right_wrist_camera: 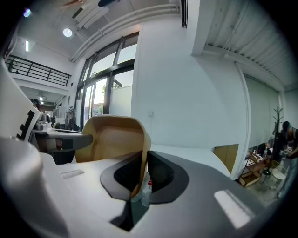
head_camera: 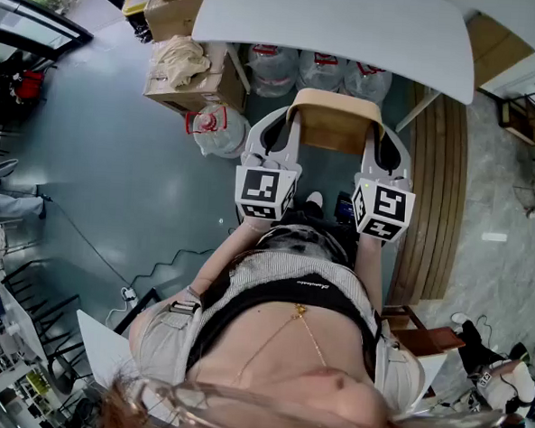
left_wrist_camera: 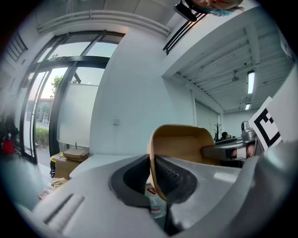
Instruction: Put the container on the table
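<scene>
A tan, open-topped container [head_camera: 334,122] hangs in the air just in front of the white table [head_camera: 333,23], below its near edge. My left gripper [head_camera: 274,138] is shut on the container's left wall and my right gripper [head_camera: 389,153] on its right wall. In the left gripper view the thin tan wall [left_wrist_camera: 186,144] runs straight between the dark pads of the left gripper [left_wrist_camera: 151,174]. The right gripper view shows the same on the other side: the container [right_wrist_camera: 114,139] is pinched in the right gripper [right_wrist_camera: 143,172]. The container looks empty inside.
Large water bottles [head_camera: 274,69] stand on the floor under the table. Cardboard boxes [head_camera: 181,68] and a plastic bag [head_camera: 220,129] lie to the left. Wooden slats [head_camera: 436,192] run along the floor on the right. The person's body fills the lower head view.
</scene>
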`<state>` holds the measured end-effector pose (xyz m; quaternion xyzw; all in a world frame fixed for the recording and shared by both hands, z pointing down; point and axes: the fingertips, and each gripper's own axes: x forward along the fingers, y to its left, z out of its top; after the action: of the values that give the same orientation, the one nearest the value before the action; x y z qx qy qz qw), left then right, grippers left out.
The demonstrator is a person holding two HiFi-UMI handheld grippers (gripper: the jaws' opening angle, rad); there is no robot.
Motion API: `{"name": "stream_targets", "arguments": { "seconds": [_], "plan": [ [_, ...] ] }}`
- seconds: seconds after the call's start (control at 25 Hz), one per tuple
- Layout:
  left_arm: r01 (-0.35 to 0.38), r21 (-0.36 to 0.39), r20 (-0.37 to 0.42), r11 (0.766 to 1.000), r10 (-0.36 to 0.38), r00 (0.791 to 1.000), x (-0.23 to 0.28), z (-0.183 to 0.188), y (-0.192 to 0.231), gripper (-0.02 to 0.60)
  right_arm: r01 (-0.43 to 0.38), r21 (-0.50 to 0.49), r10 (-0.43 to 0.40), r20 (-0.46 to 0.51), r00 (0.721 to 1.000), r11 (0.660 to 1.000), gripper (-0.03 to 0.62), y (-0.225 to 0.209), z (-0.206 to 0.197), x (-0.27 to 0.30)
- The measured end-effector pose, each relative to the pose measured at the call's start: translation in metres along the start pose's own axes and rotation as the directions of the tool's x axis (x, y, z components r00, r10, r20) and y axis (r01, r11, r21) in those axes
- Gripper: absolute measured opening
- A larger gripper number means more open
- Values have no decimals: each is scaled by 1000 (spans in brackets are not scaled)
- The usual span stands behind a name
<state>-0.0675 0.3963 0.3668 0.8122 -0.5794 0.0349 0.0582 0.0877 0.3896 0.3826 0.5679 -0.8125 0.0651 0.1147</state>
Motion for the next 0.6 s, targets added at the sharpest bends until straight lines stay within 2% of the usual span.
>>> {"name": "stream_targets", "arguments": {
  "seconds": [0.36, 0.6],
  "plan": [
    [-13, -2, -7, 1000, 13, 1000, 0, -2, -10, 11, -12, 6, 12, -5, 1000, 1000, 48, -9, -2, -3],
    [-44, -10, -6, 999, 44, 999, -1, -4, -12, 11, -48, 12, 48, -2, 999, 999, 48, -11, -4, -1]
  ]
}}
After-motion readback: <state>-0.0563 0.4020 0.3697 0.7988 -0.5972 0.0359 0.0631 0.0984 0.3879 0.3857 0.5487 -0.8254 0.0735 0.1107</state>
